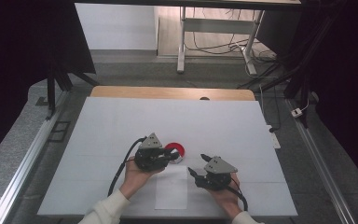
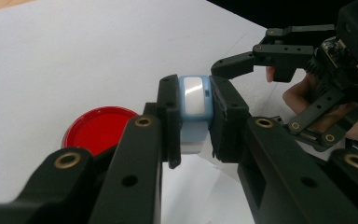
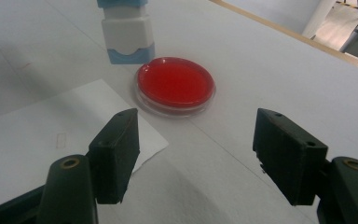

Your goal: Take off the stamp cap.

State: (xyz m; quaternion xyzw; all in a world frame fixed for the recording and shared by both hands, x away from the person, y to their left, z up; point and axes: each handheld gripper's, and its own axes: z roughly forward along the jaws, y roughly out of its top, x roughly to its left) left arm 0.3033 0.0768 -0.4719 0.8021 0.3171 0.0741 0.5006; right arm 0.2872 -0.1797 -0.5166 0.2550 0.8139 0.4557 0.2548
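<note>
Left gripper (image 2: 196, 119) has its jaws pressed against the sides of a small blue and white stamp (image 2: 195, 109), pinching it upright with its base just over the near edge of the red ink pad (image 3: 175, 85), beside the corner of a sheet of paper (image 3: 42, 140). From the right gripper view I cannot tell whether the stamp's foot touches the table or hangs a little above it. Right gripper (image 3: 196, 154) waits near, jaws spread wide and holding nothing, aimed at the pad. To my eye the stamp is picked up and about to be inked or printed. Next it likely needs carrying squarely over the pad or the paper and pressing straight down, while the free gripper could steady the pad or sheet on the white table (image 1: 121, 121).
</note>
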